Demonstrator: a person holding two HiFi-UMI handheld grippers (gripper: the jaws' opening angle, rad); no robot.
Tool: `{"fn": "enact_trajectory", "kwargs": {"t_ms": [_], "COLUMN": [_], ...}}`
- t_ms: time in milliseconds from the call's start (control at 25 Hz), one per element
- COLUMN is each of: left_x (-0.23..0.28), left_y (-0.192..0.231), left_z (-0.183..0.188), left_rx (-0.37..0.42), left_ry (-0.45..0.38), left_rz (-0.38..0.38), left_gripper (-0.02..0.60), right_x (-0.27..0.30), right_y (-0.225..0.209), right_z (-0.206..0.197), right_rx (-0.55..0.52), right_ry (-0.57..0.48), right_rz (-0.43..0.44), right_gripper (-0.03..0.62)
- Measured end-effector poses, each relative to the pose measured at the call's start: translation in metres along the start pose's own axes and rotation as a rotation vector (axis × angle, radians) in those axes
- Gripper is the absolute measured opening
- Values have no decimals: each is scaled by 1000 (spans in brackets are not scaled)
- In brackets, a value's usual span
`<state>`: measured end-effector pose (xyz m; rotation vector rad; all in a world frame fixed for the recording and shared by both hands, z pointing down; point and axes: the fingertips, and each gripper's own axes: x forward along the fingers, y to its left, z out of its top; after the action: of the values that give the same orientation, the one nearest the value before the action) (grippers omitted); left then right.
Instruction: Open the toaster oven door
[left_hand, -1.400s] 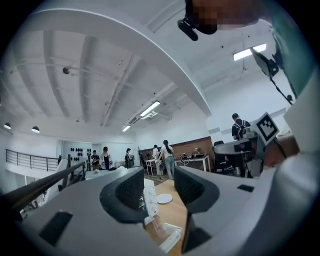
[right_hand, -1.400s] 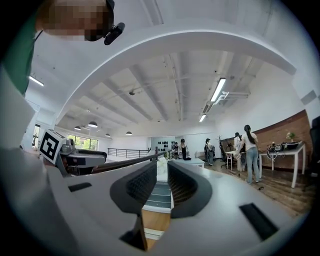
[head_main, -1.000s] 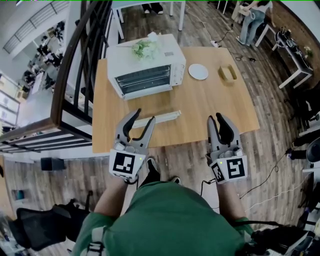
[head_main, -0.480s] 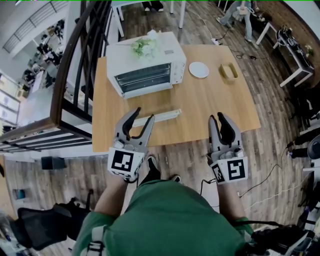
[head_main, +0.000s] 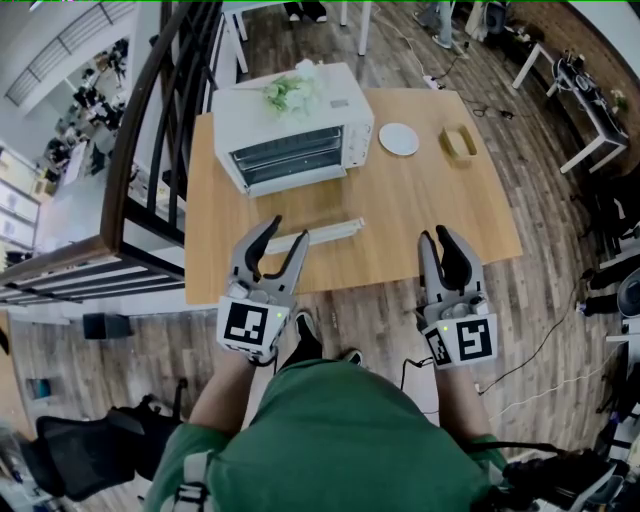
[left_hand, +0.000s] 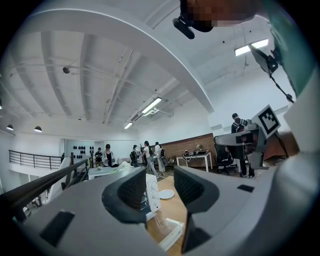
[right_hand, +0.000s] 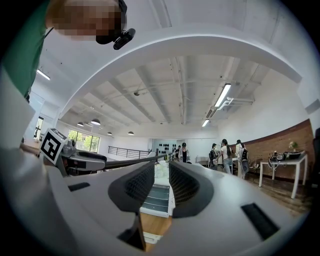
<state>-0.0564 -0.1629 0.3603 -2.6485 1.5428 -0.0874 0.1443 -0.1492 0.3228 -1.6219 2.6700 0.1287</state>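
Note:
The white toaster oven (head_main: 295, 128) stands at the far left of the wooden table (head_main: 400, 215), its glass door closed and a bunch of pale flowers (head_main: 289, 95) on its top. My left gripper (head_main: 288, 233) hovers over the table's near edge, open and empty, well short of the oven. My right gripper (head_main: 436, 238) is at the near right edge, jaws only narrowly apart, holding nothing. The oven (left_hand: 151, 194) shows small between the jaws of the left gripper (left_hand: 160, 187). Its door (right_hand: 158, 197) also shows through the narrow gap of the right gripper (right_hand: 161, 182).
A clear, long plastic piece (head_main: 315, 236) lies on the table just beyond the left gripper. A white plate (head_main: 399, 139) and a small wooden box (head_main: 459, 144) sit to the right of the oven. A dark railing (head_main: 150, 130) runs along the table's left side.
Both grippers stay where they were, jaws unchanged. Only people in the far background have moved.

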Motion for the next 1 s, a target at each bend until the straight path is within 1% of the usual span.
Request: {"fn": "enact_trajectory", "kwargs": {"t_ms": [320,600,1000], "left_x": [0,0,0], "left_y": [3,3,4], "left_z": [0,-7,-5], "left_rx": [-6,-21,-14], "left_ry": [-8,9,4], "left_rz": [-1,-1,3], "left_gripper": [183,183,183], "right_x": [2,3,3], "right_y": [3,5,7], "right_z": [-4,-8,-11], "right_rx": [5,5,1], "right_ry": [11,21,30], "right_rz": [2,5,17], "right_gripper": [95,95,95]}}
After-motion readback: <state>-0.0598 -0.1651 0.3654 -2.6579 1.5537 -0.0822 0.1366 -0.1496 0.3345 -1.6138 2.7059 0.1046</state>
